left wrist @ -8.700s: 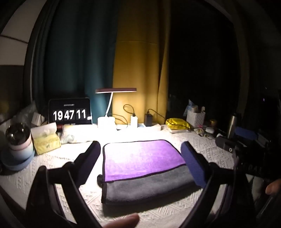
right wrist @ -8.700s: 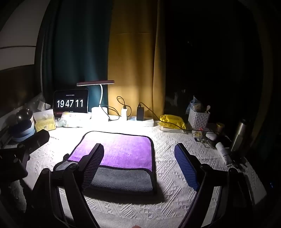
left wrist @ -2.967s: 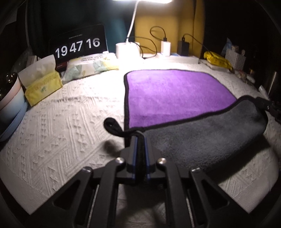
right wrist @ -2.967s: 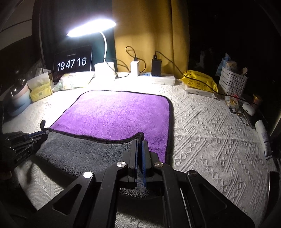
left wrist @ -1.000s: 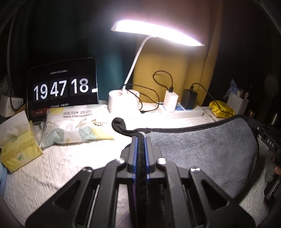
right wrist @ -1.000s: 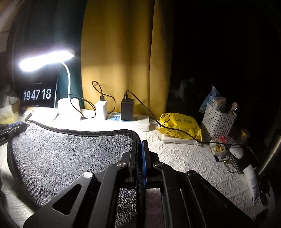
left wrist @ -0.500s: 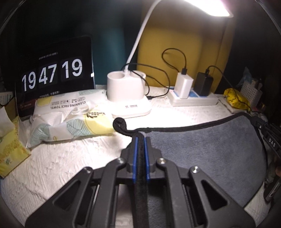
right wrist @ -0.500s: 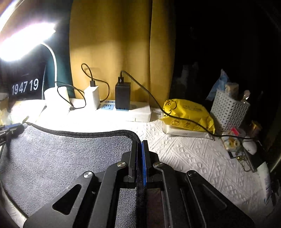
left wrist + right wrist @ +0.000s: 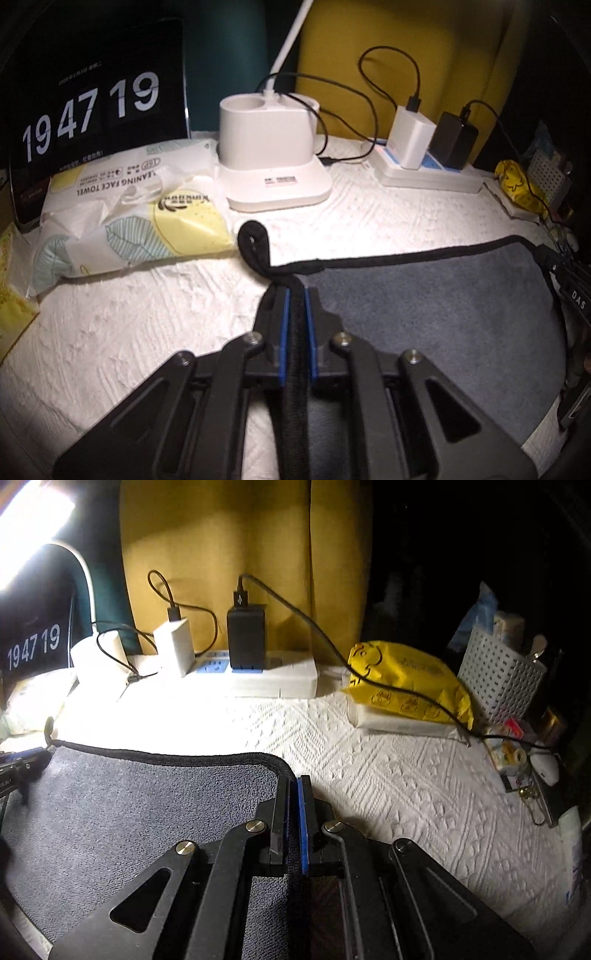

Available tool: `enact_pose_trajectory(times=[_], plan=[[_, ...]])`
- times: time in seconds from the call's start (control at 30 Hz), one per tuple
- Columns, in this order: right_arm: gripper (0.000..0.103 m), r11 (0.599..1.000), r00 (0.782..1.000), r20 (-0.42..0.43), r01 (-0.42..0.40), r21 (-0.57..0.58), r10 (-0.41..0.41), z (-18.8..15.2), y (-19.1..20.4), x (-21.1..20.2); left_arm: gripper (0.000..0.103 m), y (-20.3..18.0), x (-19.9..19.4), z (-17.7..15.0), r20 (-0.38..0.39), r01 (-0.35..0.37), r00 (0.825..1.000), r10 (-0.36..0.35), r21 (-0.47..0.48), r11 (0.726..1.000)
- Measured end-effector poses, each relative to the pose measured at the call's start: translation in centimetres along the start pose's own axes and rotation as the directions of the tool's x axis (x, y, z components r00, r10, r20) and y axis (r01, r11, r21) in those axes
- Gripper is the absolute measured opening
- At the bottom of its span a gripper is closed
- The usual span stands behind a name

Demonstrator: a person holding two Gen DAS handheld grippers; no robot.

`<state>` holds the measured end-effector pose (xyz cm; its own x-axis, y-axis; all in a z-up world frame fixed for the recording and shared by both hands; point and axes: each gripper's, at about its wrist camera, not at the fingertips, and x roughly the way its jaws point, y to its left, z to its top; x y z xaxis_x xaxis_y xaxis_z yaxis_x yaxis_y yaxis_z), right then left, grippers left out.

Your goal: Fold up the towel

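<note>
Back edge of table (image 9: 406, 782), white textured cover: clock display (image 9: 92, 107) at left, face-towel pack (image 9: 125, 206) in front of it, lamp base (image 9: 269, 155), power strip (image 9: 266, 675) with two chargers, yellow pack (image 9: 406, 679), white basket (image 9: 498, 679) at right.

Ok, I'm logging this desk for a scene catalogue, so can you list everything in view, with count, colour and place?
towel: 1, grey side up with black trim, front centre, held at two corners
tablecloth: 1, white textured, covering the desk
clock display: 1, black, reads 19 47 19, back left
face towel pack: 1, white and yellow, below the clock display
lamp base: 1, white, back centre
power strip: 1, white, back
chargers: 2, one white, one black, plugged into the power strip
yellow pack: 1, back right
basket: 1, white perforated, far right
curtain: yellow, behind
left gripper: black, blue pads, shut on the towel's loop corner
right gripper: same, shut on the other corner
</note>
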<state>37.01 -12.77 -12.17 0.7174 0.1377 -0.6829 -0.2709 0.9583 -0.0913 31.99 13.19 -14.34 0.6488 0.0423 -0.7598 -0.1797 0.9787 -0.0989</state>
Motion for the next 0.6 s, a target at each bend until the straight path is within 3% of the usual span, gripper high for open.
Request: enact_pose_trajectory(times=[0.43, 0.6], plan=[[0.004, 1.0, 0.996, -0.091, -0.015, 0.025, 0.017, -0.1, -0.4, 1.8, 0.013, -0.1, 0.9, 0.4, -0.019, -0.005, 1.0, 0.006, 0.028, 1.0], [0.005, 0.999, 0.994, -0.107, -0.016, 0.036, 0.019, -0.2, -0.6, 2.1, 0.016, -1.0, 1.0, 0.8, -0.018, -0.058, 0.998, 0.06, 0.076, 0.995]])
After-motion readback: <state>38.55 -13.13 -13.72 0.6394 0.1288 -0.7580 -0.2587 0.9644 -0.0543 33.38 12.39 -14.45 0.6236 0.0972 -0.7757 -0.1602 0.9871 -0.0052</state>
